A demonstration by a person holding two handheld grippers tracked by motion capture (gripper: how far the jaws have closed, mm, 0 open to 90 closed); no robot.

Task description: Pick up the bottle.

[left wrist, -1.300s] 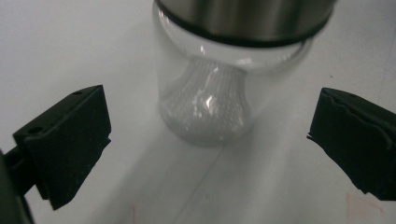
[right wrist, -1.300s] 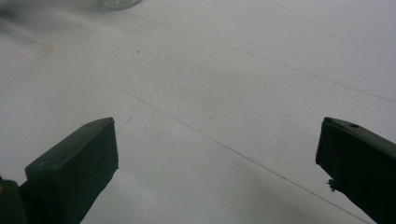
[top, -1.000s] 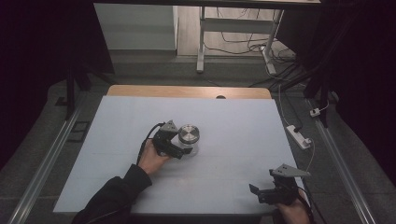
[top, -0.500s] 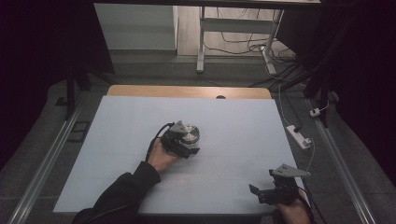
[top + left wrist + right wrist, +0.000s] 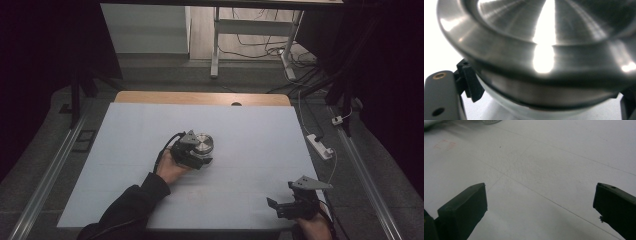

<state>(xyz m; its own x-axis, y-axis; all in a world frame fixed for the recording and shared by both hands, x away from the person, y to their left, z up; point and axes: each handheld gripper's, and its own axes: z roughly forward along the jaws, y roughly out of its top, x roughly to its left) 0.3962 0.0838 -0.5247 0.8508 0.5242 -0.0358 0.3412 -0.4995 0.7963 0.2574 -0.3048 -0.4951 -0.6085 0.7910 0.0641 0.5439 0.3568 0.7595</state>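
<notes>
Metal gleams at the middle of the pale blue table mat: a round jar with a brushed steel lid stands there, a little left of centre, well short of the wooden edge strip at the far side. The left gripper has come in from the near left, held by the left hand, and its jaws have just been closing with the jar between them; they now clamp on it below the lid. In the left gripper view the steel lid looms very close, its rim catching a bright glare, with a paler body showing under it and a black jaw tip lying against the side under the rim at the left; the other jaw is barely seen at the right border. What the body is made of is too blurred to tell. The right gripper sits low at the near right corner of the mat, well apart from the jar, in the right hand, its grey three-cornered plate on top. In the right gripper view its two black jaws stand wide apart with nothing but bare mat between them. A white power strip lies on the floor beside the right edge of the table.
</notes>
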